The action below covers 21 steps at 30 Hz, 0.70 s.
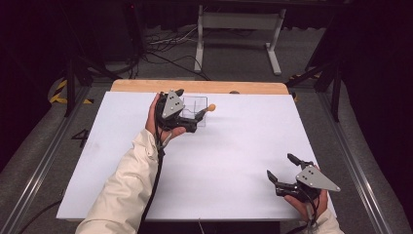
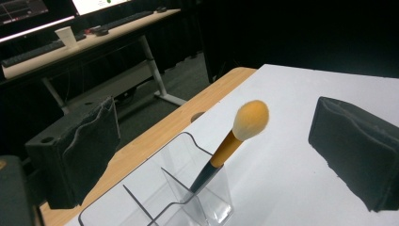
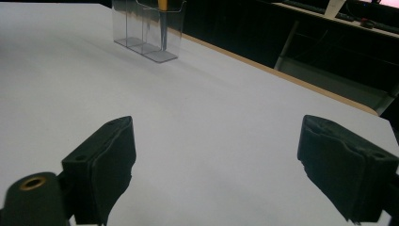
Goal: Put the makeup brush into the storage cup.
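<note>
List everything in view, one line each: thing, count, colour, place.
makeup brush: 1, orange bristles and ferrule, dark handle, standing tilted in an end compartment of the organizer
clear organizer: 1, transparent, divided into compartments, on the white sheet near the far edge
white sheet: 1, white, covering most of the table
table: 1, light wood, bare strip at the far edge
desk: 1, pale top, background, carrying keyboards and a paper cup
left claw: 1, black, open beside the brush, apart from it
right claw: 1, black, open above the sheet's near right corner
sleeve: 1, cream, left forearm
</note>
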Each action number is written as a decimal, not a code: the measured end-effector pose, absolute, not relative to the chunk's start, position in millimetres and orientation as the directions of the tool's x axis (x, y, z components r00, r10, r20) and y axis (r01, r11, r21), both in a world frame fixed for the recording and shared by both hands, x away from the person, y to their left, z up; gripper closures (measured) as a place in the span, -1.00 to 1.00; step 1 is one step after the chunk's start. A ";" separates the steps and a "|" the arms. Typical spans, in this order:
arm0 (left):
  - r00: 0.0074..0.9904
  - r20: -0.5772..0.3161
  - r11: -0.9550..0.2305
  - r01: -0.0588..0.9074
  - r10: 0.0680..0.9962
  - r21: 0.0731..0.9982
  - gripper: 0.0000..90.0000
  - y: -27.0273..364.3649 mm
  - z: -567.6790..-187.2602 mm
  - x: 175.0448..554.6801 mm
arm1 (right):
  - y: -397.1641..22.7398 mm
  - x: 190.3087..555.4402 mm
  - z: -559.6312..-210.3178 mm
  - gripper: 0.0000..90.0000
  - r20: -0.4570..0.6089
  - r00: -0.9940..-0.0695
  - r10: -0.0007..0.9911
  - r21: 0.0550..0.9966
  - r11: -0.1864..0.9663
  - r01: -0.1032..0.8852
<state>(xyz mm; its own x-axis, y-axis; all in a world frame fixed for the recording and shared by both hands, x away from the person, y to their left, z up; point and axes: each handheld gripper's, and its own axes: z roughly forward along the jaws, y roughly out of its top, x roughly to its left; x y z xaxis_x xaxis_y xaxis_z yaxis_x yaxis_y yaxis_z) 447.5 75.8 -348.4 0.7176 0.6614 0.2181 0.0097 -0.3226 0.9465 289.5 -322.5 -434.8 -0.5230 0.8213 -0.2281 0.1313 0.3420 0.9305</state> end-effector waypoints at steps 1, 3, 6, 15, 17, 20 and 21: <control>0.716 0.222 -0.325 0.006 0.662 0.946 -0.92 76.4 -348.4 446.2 | -322.5 289.6 -434.8 -0.72 -0.230 -0.523 0.821 0.930 0.344 0.131; 0.718 0.233 -0.333 -0.002 0.656 0.943 -0.92 77.7 -348.2 443.9 | -322.5 289.7 -434.9 -0.72 -0.228 -0.523 0.821 0.930 0.343 0.132; 0.716 0.240 -0.335 -0.010 0.655 0.942 -0.92 79.9 -348.8 439.7 | -322.5 289.6 -434.9 -0.72 -0.229 -0.523 0.821 0.930 0.344 0.132; 0.717 0.231 -0.327 -0.005 0.658 0.945 -0.92 91.6 -355.0 428.9 | -322.9 289.5 -435.1 -0.72 -0.226 -0.523 0.822 0.930 0.342 0.135; 0.718 0.230 -0.328 -0.003 0.657 0.945 -0.92 94.4 -356.4 427.7 | -322.8 289.5 -435.2 -0.72 -0.227 -0.524 0.821 0.930 0.343 0.135; 0.717 0.230 -0.328 -0.002 0.658 0.945 -0.92 97.9 -359.3 425.0 | -322.7 289.5 -435.2 -0.72 -0.227 -0.525 0.821 0.930 0.343 0.135; 0.718 0.231 -0.332 0.000 0.657 0.943 -0.92 99.1 -360.4 424.5 | -322.6 289.5 -435.3 -0.72 -0.227 -0.525 0.820 0.929 0.344 0.135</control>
<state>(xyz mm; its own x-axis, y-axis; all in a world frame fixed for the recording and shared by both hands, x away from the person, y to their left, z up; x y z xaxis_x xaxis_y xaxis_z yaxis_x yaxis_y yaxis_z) 424.5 99.1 -360.4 0.7177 0.6568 0.2315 -0.0004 -0.3321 0.9433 289.5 -322.6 -435.3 -0.5247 0.8204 -0.2273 0.1351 0.3438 0.9293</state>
